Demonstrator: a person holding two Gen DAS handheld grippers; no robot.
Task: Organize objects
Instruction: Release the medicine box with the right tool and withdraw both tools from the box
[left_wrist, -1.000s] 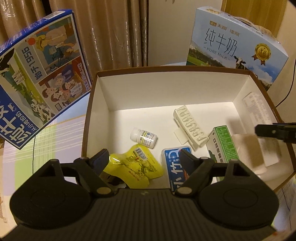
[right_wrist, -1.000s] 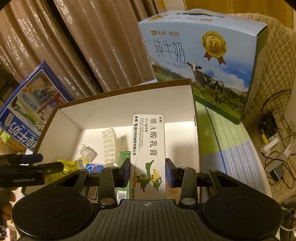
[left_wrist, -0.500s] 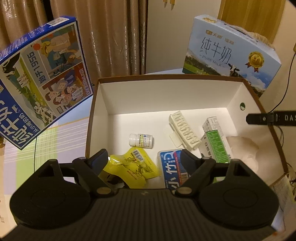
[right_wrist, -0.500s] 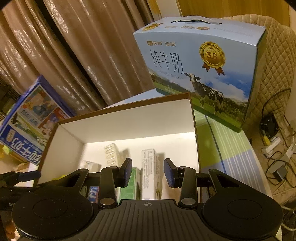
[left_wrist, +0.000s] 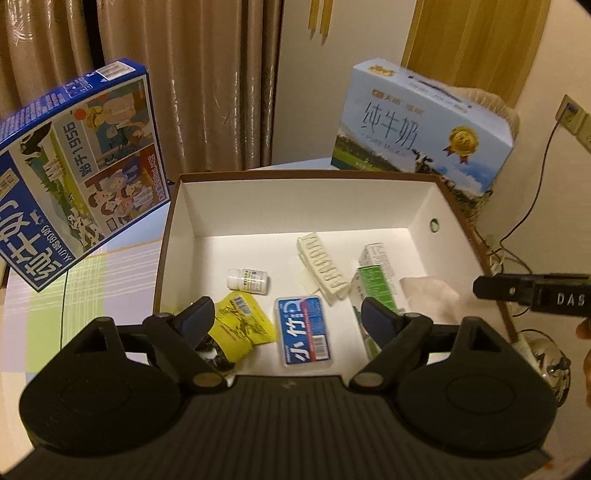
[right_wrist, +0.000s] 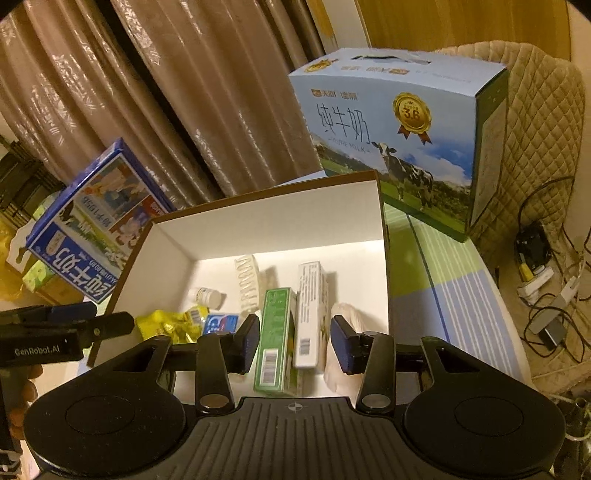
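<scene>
While green carton (right_wrist: 277, 339) overlaps white carton (right_wrist: 309, 314) — wad (right_wrist: 341, 354) half-hidden.

Open box (left_wrist: 424, 199) – brown rim, white inside; pouch (left_wrist: 242, 325) – yellow; flat pack (left_wrist: 306, 334) – blue and red; carton (right_wrist: 276, 339) – green; tablecloth (right_wrist: 439, 280) – green-and-blue stripes.

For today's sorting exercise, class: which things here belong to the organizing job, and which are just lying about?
Part of the job:
- brown-rimmed white cardboard box
- small white pill bottle
- yellow foil pouch
- blue plastic case
- green carton
- white ointment carton

Lying about:
- pale blue milk case
- dark blue milk case
- tangled cables
</scene>
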